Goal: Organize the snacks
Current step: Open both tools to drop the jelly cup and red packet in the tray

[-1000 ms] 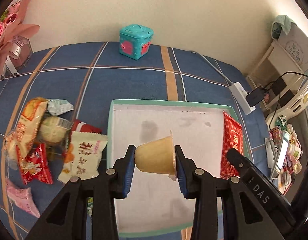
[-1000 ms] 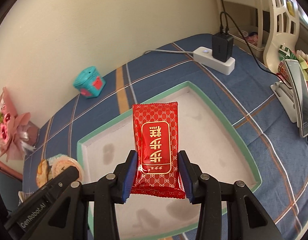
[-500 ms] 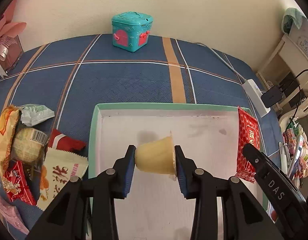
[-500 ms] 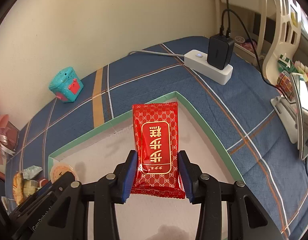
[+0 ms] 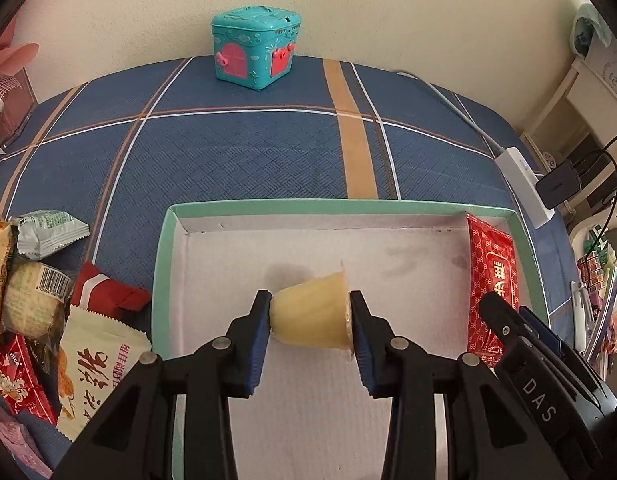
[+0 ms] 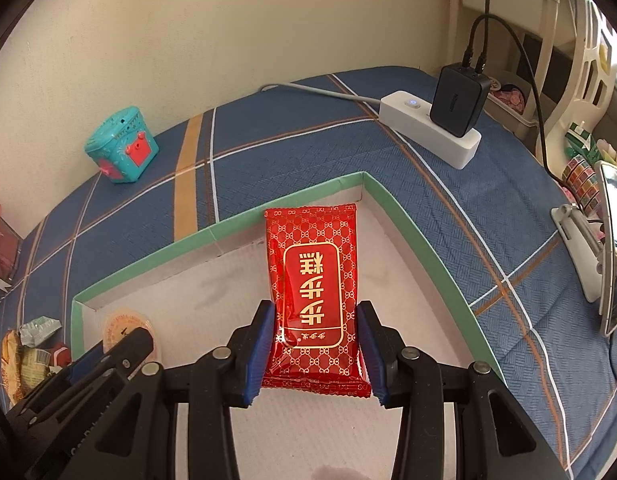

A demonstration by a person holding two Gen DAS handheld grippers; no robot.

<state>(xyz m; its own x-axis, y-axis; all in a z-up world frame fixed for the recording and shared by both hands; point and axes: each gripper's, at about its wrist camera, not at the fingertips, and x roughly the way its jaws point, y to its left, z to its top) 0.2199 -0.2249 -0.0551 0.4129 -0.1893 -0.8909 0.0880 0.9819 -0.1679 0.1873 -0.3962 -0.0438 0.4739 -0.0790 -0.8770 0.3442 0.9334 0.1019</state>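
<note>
My left gripper (image 5: pixel 310 320) is shut on a yellow jelly cup (image 5: pixel 312 316), held on its side over the green-rimmed tray (image 5: pixel 164 264). My right gripper (image 6: pixel 315 336) is shut on a red snack packet (image 6: pixel 312 280) with gold characters, held over the tray's far right corner (image 6: pixel 362 178). The packet (image 5: pixel 493 280) and the right gripper's body show at the right in the left wrist view. The jelly cup's lid (image 6: pixel 124 326) shows at lower left in the right wrist view. A pile of loose snack packets (image 5: pixel 48 304) lies left of the tray.
A teal toy box (image 5: pixel 254 52) stands at the table's far edge by the wall. A white power strip (image 6: pixel 428 132) with a black charger lies right of the tray. A phone on a stand (image 6: pixel 612 248) is at the far right. A pink box (image 5: pixel 6 96) sits at the far left.
Both grippers moved forward and lower over the tray, still holding their snacks. The tray's far rim and the teal box look nearer.
</note>
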